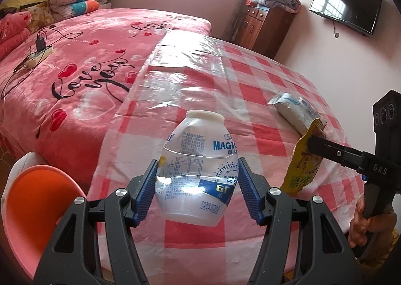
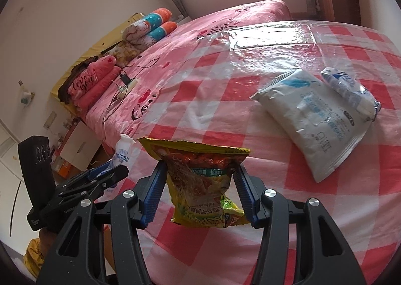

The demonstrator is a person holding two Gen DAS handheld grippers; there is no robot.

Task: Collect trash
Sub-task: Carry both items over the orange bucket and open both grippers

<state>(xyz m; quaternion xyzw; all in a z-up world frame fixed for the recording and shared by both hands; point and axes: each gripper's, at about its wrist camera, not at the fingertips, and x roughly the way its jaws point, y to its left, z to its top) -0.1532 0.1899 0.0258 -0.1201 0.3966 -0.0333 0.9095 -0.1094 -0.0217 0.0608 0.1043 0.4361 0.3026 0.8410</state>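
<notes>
My left gripper (image 1: 198,179) is shut on an empty clear plastic bottle (image 1: 198,172) with a white neck, held upright above the checked table (image 1: 250,79). The same bottle (image 2: 123,153) and the left gripper (image 2: 105,172) show at the left of the right wrist view. My right gripper (image 2: 199,186) is shut on a yellow noodle packet (image 2: 200,179), which hangs above the table's near edge. In the left wrist view the packet (image 1: 302,162) and the right gripper (image 1: 313,143) sit at the right. A white pouch (image 2: 318,117) and a crumpled white wrapper (image 2: 351,89) lie on the table.
A bed with a pink blanket (image 1: 82,66) stands beyond the table, with a power strip and cables (image 1: 37,54) on it. An orange bowl-shaped seat (image 1: 35,209) sits at the lower left. A wooden cabinet (image 1: 260,26) and a wall TV (image 1: 345,4) are at the back.
</notes>
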